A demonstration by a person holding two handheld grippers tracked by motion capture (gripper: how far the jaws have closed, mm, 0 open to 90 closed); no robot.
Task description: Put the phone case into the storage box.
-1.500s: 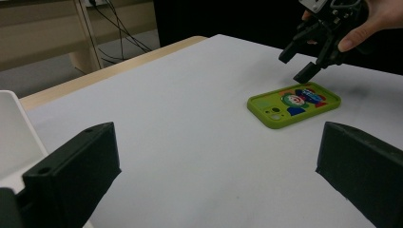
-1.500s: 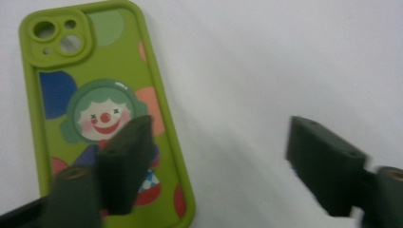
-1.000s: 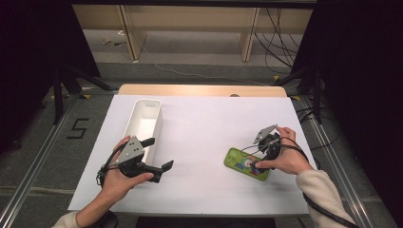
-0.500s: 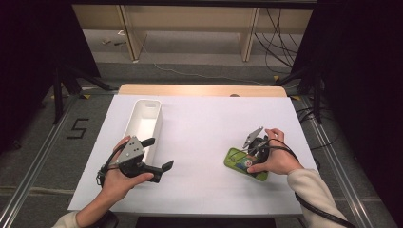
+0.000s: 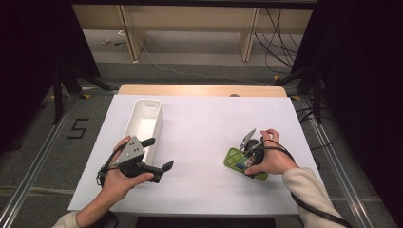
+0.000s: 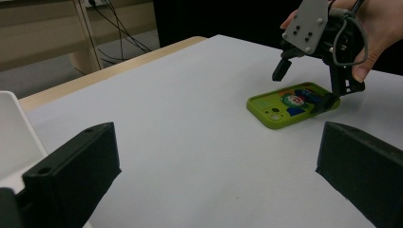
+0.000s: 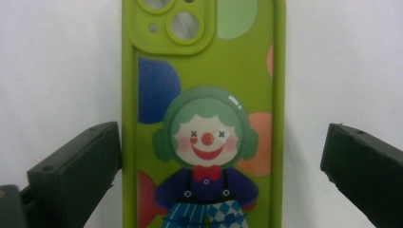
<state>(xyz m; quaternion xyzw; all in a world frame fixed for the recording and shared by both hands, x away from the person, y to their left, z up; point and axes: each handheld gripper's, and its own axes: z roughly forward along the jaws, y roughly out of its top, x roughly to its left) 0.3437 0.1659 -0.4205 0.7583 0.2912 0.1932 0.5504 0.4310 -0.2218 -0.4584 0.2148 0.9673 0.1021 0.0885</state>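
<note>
A lime-green phone case (image 5: 236,160) with a clown picture lies flat on the white table, at the right. My right gripper (image 5: 249,148) is lowered over it, open. In the right gripper view the case (image 7: 204,109) lies lengthwise between the jaws: the left jaw is at its left edge and the right jaw stands well off its right edge. My left gripper (image 5: 159,153) hovers at the front left, open with nothing between its jaws. The left gripper view looks across the table at the case (image 6: 292,104) and at the right gripper (image 6: 304,88) above it.
A long white bin (image 5: 145,121) stands at the left, just behind my left gripper, and its corner (image 6: 14,133) shows in the left gripper view. A wooden strip (image 5: 199,90) runs along the table's far edge. Bare white table (image 5: 204,133) lies between the two grippers.
My right gripper has moved left and down over the phone case, so its jaws now straddle it. The left gripper has stayed still.
</note>
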